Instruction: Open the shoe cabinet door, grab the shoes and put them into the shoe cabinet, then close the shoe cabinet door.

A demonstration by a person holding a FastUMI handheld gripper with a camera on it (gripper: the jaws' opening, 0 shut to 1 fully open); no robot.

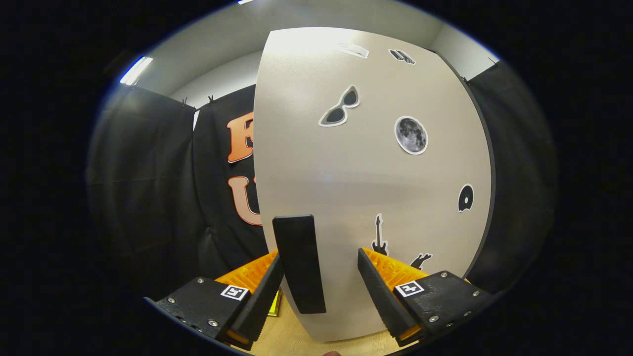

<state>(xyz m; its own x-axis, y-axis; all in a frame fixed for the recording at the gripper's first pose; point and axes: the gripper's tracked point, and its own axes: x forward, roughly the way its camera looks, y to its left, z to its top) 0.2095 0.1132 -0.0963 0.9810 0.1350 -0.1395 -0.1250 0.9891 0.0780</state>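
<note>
The shoe cabinet door (366, 168) is a pale beige panel with several black stickers, close in front of me. Its black vertical bar handle (299, 262) stands near the door's left edge, between my fingers. My gripper (319, 254) is open around the handle. The left finger (262, 291) lies right beside the handle, and a clear gap separates the handle from the right finger (381, 291). The door's left edge stands free against the black cloth. The shoes and the inside of the cabinet are hidden.
Black cloth walls (148, 188) hang to the left and right of the door. A light wooden surface (282, 338) runs below the door. A small yellow-edged object (273, 306) peeks out behind the left finger. Ceiling lights glow above.
</note>
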